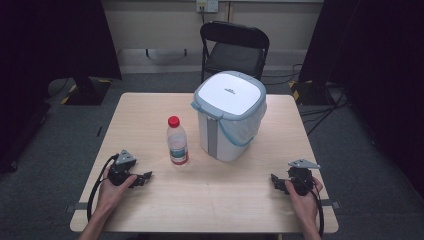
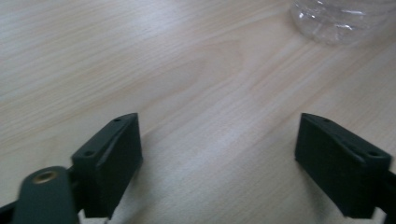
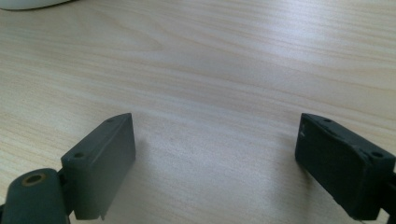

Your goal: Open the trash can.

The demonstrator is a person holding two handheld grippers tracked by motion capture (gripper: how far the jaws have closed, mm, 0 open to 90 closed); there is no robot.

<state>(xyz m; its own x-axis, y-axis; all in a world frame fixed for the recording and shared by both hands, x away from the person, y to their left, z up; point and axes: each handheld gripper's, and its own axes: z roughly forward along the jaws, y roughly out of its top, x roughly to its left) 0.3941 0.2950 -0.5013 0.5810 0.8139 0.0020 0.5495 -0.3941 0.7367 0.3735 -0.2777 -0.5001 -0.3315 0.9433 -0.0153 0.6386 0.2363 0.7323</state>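
A clear plastic bottle (image 1: 177, 141) with a red cap and a red label stands upright near the table's middle. Its base (image 2: 336, 21) shows at the top right of the left gripper view. Right of it stands a white bin (image 1: 229, 116) with a grey-blue lid and a bag liner. My left gripper (image 1: 143, 179) rests on the table at the front left, held by a hand, open with nothing between its jaws (image 2: 219, 154). My right gripper (image 1: 275, 181) rests at the front right, also open and empty (image 3: 215, 158).
The light wooden table (image 1: 210, 200) has bare room between the two grippers. A black folding chair (image 1: 234, 47) stands behind the far edge. Dark curtains hang at both sides, and cables lie on the grey floor at the right.
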